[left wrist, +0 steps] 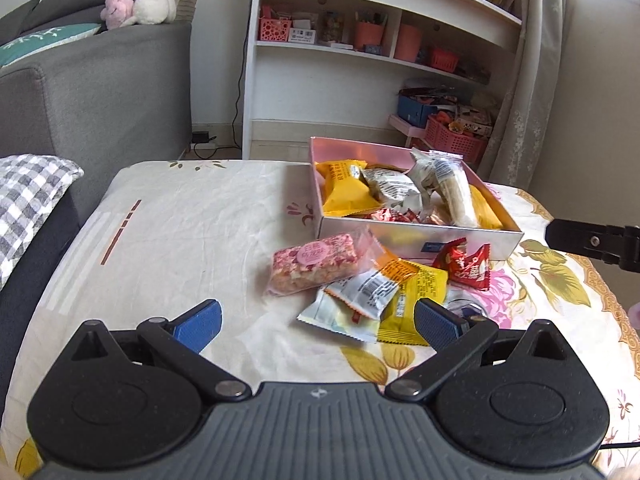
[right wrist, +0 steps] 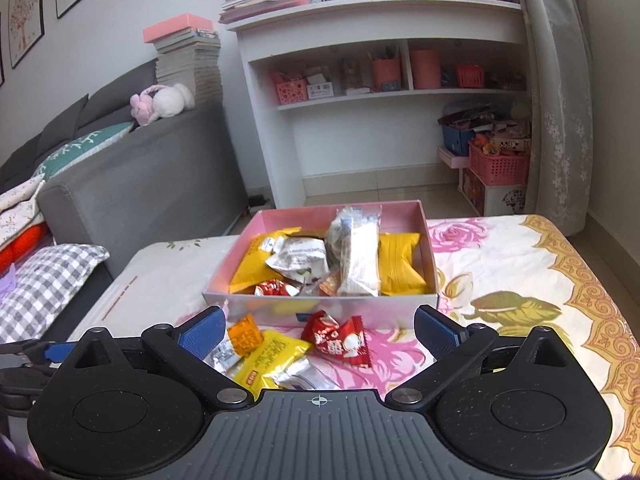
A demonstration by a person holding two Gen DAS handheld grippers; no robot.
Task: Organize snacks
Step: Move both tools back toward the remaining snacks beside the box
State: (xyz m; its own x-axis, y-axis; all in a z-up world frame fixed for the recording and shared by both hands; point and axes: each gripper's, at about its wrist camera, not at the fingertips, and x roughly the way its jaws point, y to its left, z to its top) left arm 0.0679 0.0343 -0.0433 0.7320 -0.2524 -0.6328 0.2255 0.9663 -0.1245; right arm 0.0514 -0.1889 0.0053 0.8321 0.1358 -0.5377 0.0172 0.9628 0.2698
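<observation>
A pink open box (left wrist: 416, 242) (right wrist: 320, 304) sits on the flowered tablecloth and holds several wrapped snacks, yellow, white and red. Loose snacks lie in front of it: a pink cereal bar (left wrist: 314, 268), a white and orange packet (left wrist: 360, 296), a yellow packet (left wrist: 416, 300) (right wrist: 272, 356) and a red candy packet (left wrist: 468, 266) (right wrist: 340, 338). My left gripper (left wrist: 318, 322) is open and empty, just short of the loose pile. My right gripper (right wrist: 318, 330) is open and empty above the loose snacks, near the box's front wall.
A grey sofa (left wrist: 92, 84) with a checked cushion (left wrist: 28, 200) stands left of the table. A white shelf unit (left wrist: 360, 52) and pink baskets (left wrist: 456, 140) stand behind. The right gripper's black arm (left wrist: 592, 242) shows at the right edge of the left wrist view.
</observation>
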